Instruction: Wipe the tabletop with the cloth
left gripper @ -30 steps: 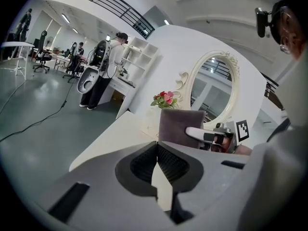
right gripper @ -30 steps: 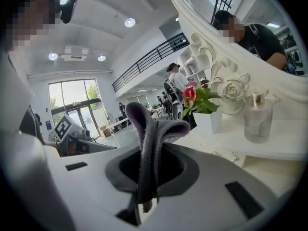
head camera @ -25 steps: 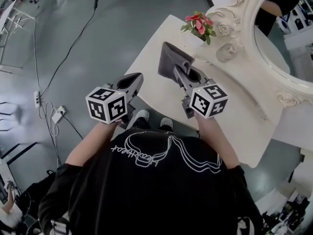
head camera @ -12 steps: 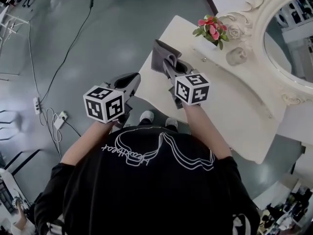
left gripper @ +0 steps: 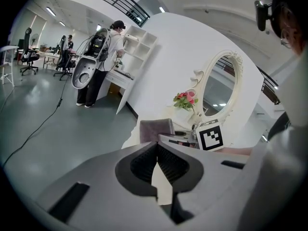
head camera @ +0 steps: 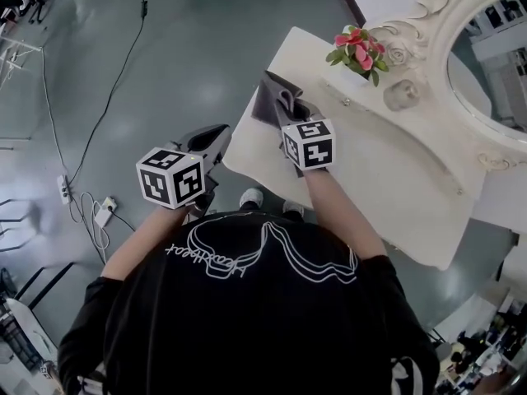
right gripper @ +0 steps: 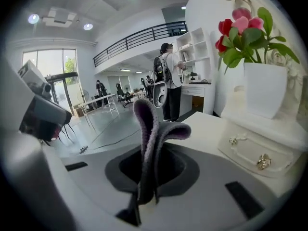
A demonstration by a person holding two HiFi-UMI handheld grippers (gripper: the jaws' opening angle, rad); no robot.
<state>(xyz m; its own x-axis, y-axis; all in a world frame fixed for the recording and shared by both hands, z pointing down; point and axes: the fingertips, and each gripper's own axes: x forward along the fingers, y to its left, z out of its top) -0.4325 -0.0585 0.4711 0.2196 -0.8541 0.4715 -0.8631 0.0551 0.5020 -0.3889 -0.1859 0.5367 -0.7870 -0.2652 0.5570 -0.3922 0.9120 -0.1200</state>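
A grey cloth [head camera: 269, 99] lies bunched on the cream tabletop [head camera: 387, 171] near its left corner. My right gripper [head camera: 294, 115] is shut on the grey cloth, and a fold of the cloth [right gripper: 149, 143] stands up between the jaws in the right gripper view. My left gripper [head camera: 216, 138] hangs off the table's left edge over the floor, shut and holding nothing. In the left gripper view the closed left gripper [left gripper: 157, 159] faces the cloth [left gripper: 155, 128] and the right gripper's marker cube [left gripper: 211, 134].
A white pot of pink flowers [head camera: 357, 46] stands at the table's back beside an ornate oval mirror [head camera: 486, 48]. A small drawer with gold knobs [right gripper: 255, 146] sits under the pot. Cables and a power strip [head camera: 99, 193] lie on the grey floor. People [left gripper: 103, 66] stand far off.
My right gripper has dragged the cloth leftward and nearer along the tabletop toward its left corner. The left gripper has stayed about where it was, off the table.
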